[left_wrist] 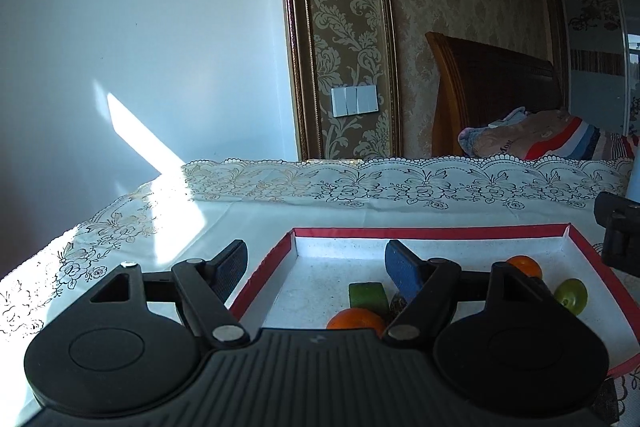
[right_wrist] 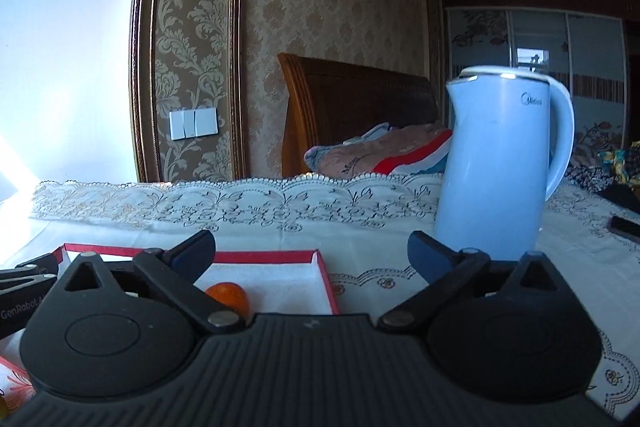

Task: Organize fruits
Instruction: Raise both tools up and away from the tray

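You had both grippers hanging low over the lace-covered tabletop (left_wrist: 248, 215) with nothing in either. The left gripper (left_wrist: 316, 267) had its jaws spread and empty, one finger over the cloth just outside the red-rimmed tray (left_wrist: 432, 231) and the other over the tray's white floor. The right gripper (right_wrist: 310, 259) had its jaws spread as wide as they go, also empty, aimed across the tray's near corner toward the pale blue kettle (right_wrist: 500, 163), which stood on the cloth well beyond the tray. The fruits were already inside that tray: in the left wrist view, an orange (left_wrist: 356, 319) lay nearest the gripper body, a green block-shaped piece (left_wrist: 366, 294) sat just behind it, a second orange fruit (left_wrist: 524, 265) lay deeper in the tray, and a green grape-like fruit (left_wrist: 571, 291) lay beside that one; a small dark piece next to the green block was too hidden to name. The right wrist view showed one orange fruit (right_wrist: 226, 297) on the tray floor. Judged from this, the gathering looked largely done, since no fruit showed on the cloth outside the tray; whether more remained beyond the views, or whether the pieces needed tidier grouping, you could not tell from here.
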A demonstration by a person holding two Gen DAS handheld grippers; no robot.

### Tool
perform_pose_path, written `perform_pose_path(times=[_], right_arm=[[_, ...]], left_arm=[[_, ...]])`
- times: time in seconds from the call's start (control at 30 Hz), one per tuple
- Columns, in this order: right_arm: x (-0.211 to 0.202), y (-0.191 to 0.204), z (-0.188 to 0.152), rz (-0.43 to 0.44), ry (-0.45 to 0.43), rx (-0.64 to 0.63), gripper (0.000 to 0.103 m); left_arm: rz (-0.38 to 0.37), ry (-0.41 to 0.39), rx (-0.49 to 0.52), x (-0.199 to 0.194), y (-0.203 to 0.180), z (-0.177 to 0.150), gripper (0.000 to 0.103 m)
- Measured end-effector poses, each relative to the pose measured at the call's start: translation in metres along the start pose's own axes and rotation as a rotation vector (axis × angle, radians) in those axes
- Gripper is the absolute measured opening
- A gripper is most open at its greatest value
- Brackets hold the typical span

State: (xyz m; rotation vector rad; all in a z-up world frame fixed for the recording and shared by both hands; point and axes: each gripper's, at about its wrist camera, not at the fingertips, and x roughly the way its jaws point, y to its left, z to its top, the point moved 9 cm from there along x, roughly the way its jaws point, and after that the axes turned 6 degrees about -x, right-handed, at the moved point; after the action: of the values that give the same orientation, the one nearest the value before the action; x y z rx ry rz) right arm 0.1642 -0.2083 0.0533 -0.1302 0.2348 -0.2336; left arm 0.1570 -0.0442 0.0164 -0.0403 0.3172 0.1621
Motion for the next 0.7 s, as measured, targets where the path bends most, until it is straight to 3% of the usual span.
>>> perform_pose_path(times=[0.07, 0.13, 0.23, 0.3, 0.4, 0.7], right_arm=[[0.0, 0.001, -0.002, 0.045, 0.02, 0.028, 0.103], [0.0, -0.002, -0.003, 0.062, 0.041, 0.06, 0.103], [-0.004, -0.004, -0.001, 0.023, 0.024, 0.032, 0.103], [-0.008, -0.003, 0.001, 0.006, 0.009, 0.031, 0.103], [-0.01, 0.0, 0.001, 0.048, 0.016, 0.049, 0.103], [0.003, -0.001, -0.008, 0.04, 0.065, 0.072, 0.103]], left_arm=[[-0.019, -0.041, 0.0, -0.01, -0.002, 0.006, 0.076], [0.012, -0.109, 0.003, -0.021, 0.001, 0.013, 0.076], [0.033, -0.156, 0.018, -0.032, 0.003, 0.019, 0.081], [0.019, -0.154, 0.0, -0.036, 0.004, 0.022, 0.082], [-0.012, -0.145, -0.01, -0.037, 0.004, 0.023, 0.082], [0.003, -0.117, -0.023, -0.029, 0.007, 0.02, 0.082]])
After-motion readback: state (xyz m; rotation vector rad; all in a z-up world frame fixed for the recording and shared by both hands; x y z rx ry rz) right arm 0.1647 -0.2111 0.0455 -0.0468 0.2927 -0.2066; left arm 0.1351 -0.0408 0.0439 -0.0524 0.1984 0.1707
